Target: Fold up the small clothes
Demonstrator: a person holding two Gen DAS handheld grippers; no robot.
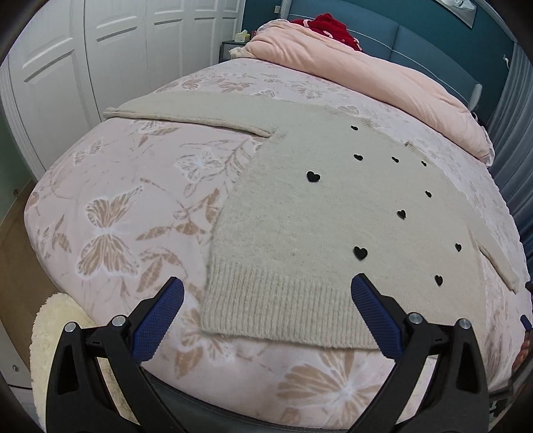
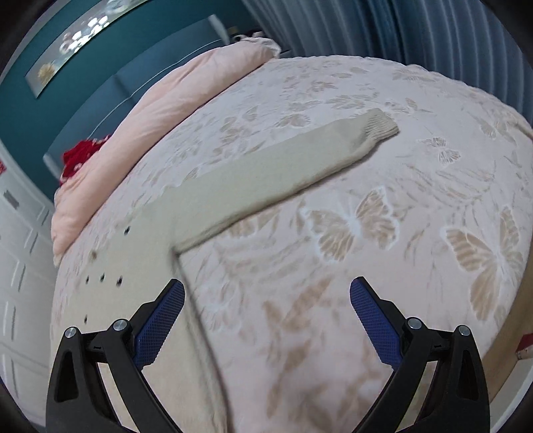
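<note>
A beige knit sweater [image 1: 299, 213] with small black hearts lies flat on the pink butterfly-print bedspread [image 1: 126, 200]. One sleeve [image 1: 186, 111] stretches out to the left. My left gripper [image 1: 266, 289] hovers open just above the ribbed hem [image 1: 279, 309], nothing between its blue pads. In the right wrist view the other sleeve [image 2: 266, 173] runs diagonally up to its ribbed cuff [image 2: 379, 125]. The sweater body [image 2: 133, 266] fills the lower left of that view. My right gripper [image 2: 266, 293] is open over the bedspread beside the sweater's side edge, holding nothing.
A folded pink duvet [image 1: 366, 66] lies along the blue headboard [image 1: 416, 36], with a red garment [image 1: 329, 25] on top. White wardrobe doors [image 1: 100, 43] stand left of the bed. A cream fluffy rug [image 1: 56, 319] lies on the floor at the bed's near left corner.
</note>
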